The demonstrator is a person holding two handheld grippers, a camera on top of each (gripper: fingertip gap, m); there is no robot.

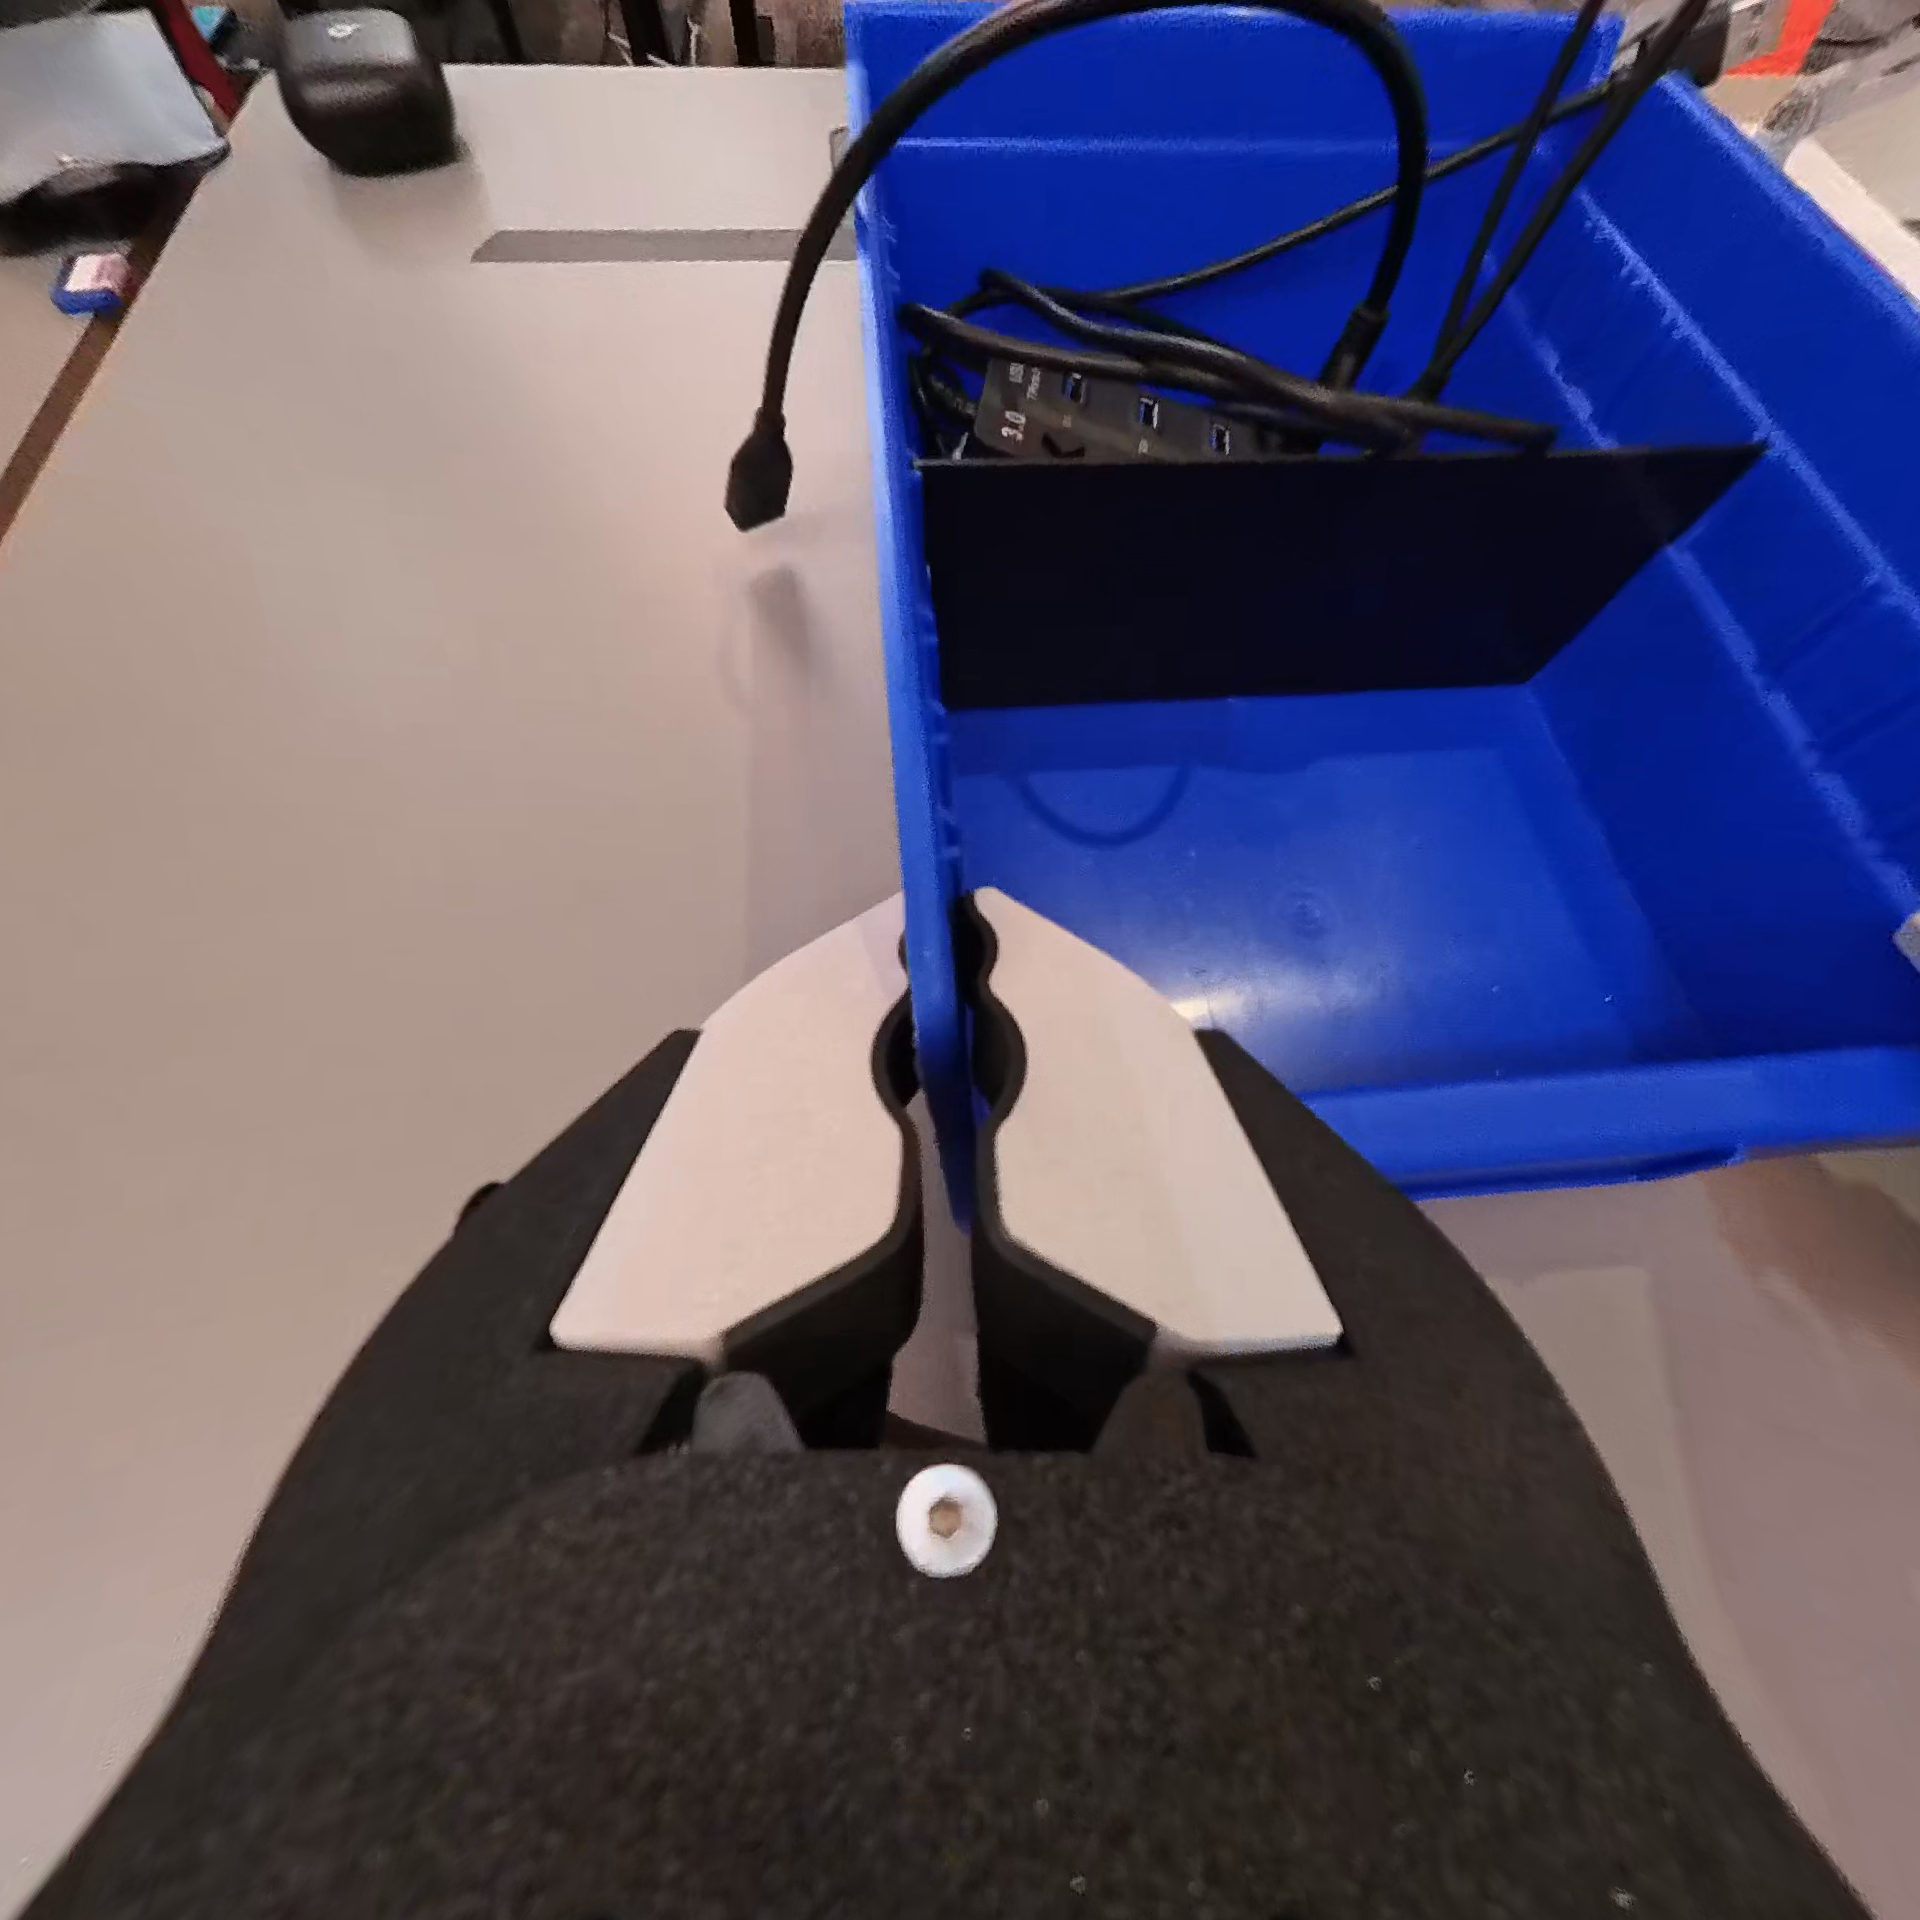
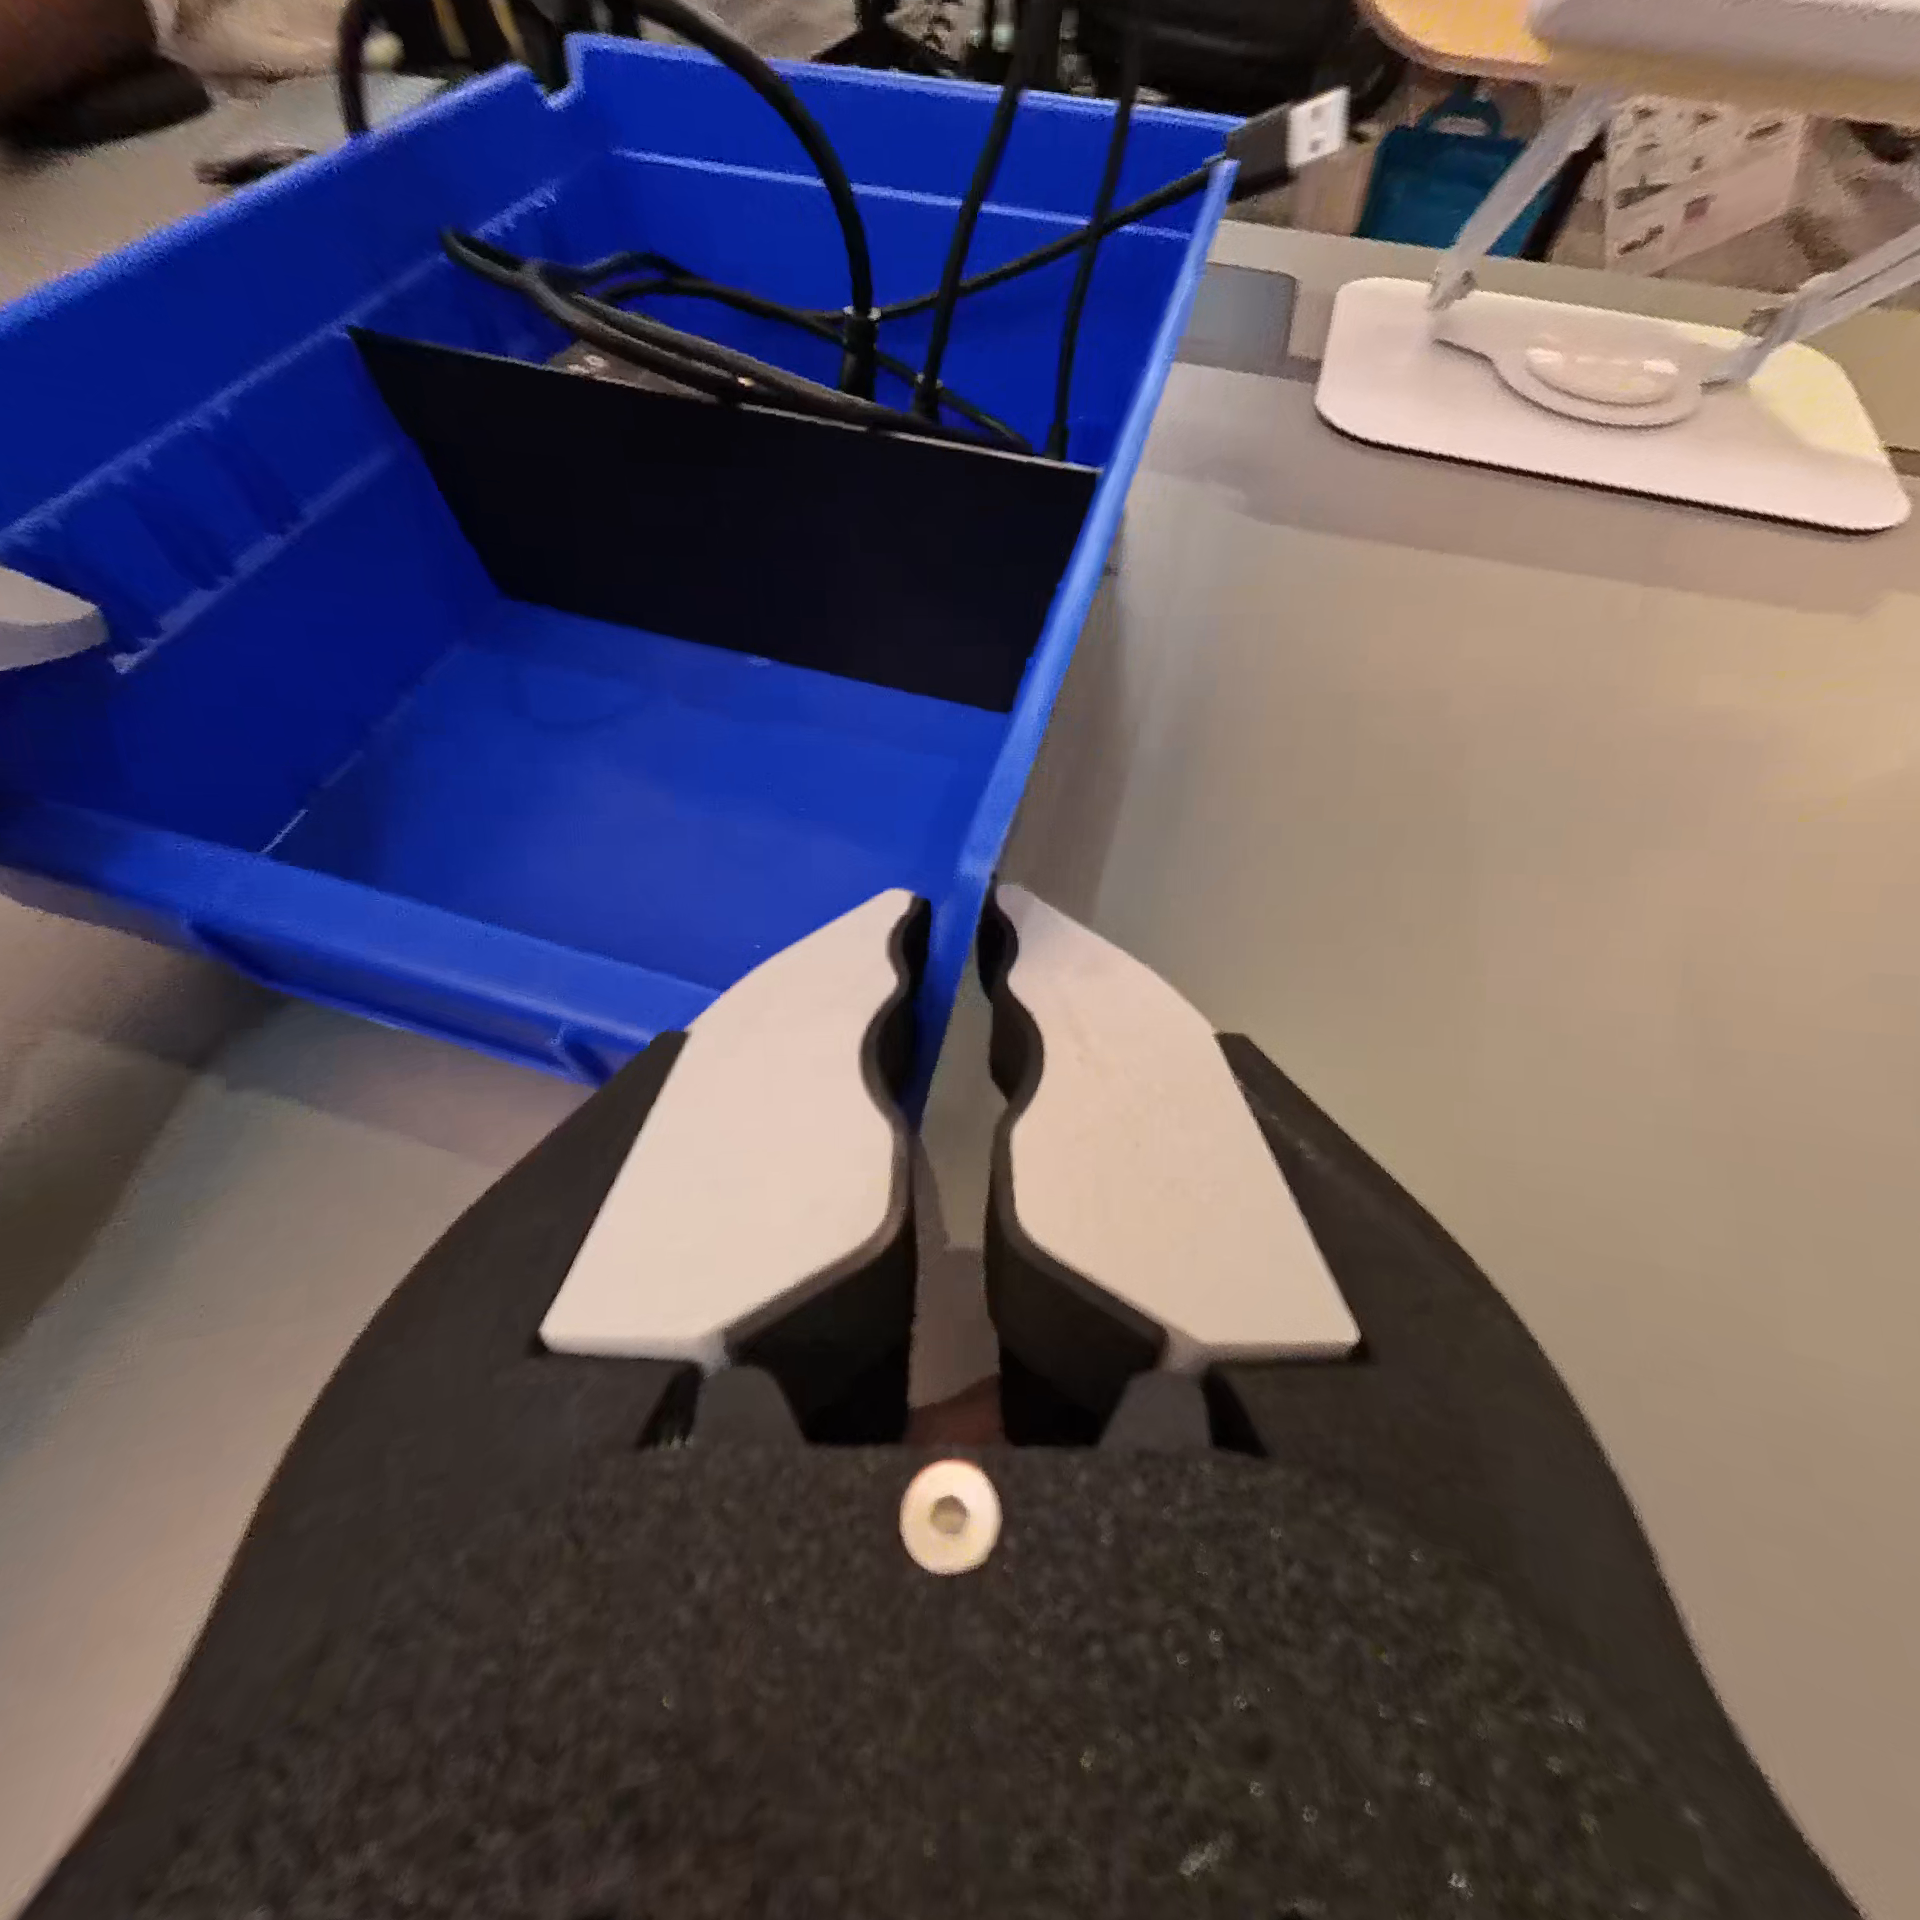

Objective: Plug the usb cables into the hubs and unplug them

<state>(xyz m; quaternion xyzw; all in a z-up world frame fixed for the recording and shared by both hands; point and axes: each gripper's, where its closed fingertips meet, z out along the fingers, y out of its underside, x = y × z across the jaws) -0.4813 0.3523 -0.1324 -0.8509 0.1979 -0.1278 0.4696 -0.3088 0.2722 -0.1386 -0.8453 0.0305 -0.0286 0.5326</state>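
Blue plastic bin point(image 1: 1714, 582) on a grey table point(image 1: 364, 727), split by a black divider point(image 1: 1299, 571). Behind the divider: a black USB hub point(image 1: 1122, 416) under tangled black cables point(image 1: 1195, 353) (white print on the hub, its far end hidden). In front of the divider: bare blue floor. One cable plug point(image 1: 758, 483) hanging outside the bin's wall. Left gripper point(image 1: 940, 914) clenched on the bin's side wall; right gripper point(image 2: 954, 909) clamped on the opposite wall. White stand base point(image 2: 1600, 436) beyond the bin, its top cut off.
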